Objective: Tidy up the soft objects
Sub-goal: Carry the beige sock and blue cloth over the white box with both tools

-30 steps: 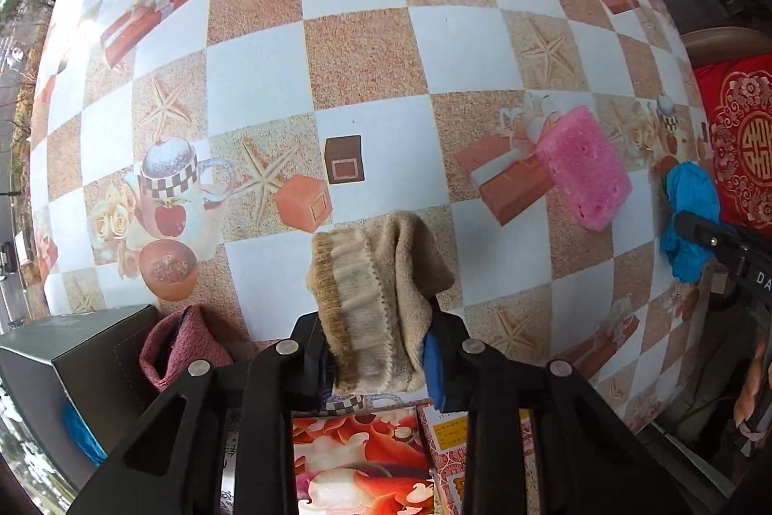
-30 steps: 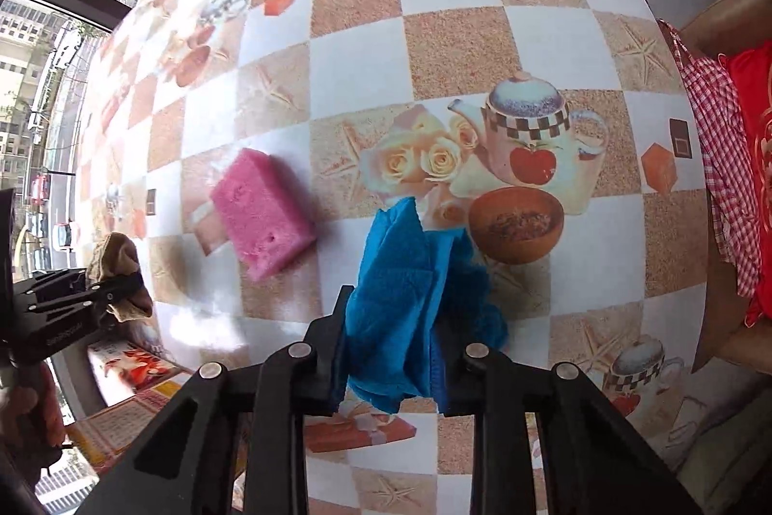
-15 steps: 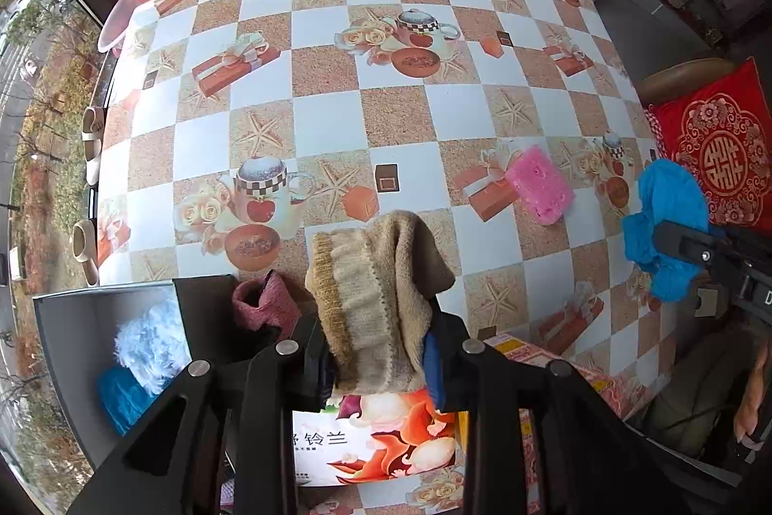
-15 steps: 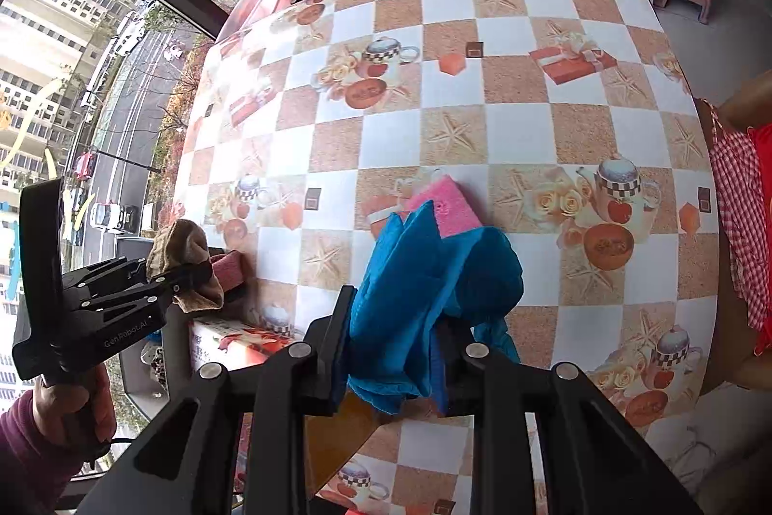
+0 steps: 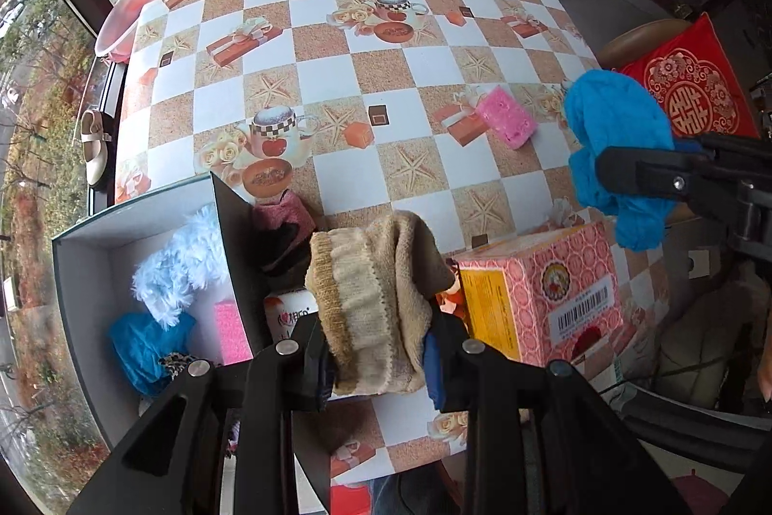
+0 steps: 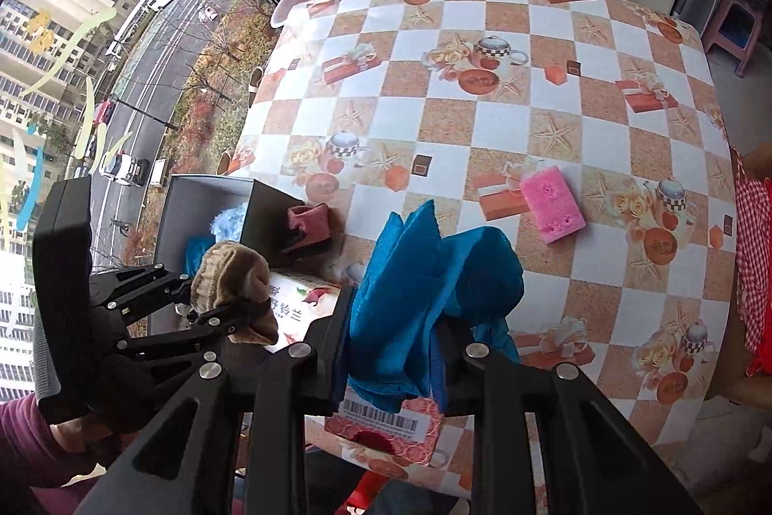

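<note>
While both grippers are loaded, the job looks roughly half done. Left gripper (image 5: 379, 353) is clamped on the beige knit sock (image 5: 374, 302); right gripper (image 6: 391, 363) is clamped on the blue cloth (image 6: 424, 293); both hang above the near table edge. Grey box (image 5: 79, 273) already holds a fluffy white piece (image 5: 181, 261), a blue piece and a pink sponge. Left to do: 2 held items plus the pink sponge on the table (image 5: 505, 118). Left view shows the box contents; right view shows the hand (image 6: 72, 438) on the left tool.

Box (image 5: 77, 288) interior partly hidden by its flap (image 5: 236, 244); tissue carton (image 6: 386, 428) largely covered by blue cloth (image 6: 424, 273); worktop (image 5: 337, 66) near edge cut off by tool bodies.
</note>
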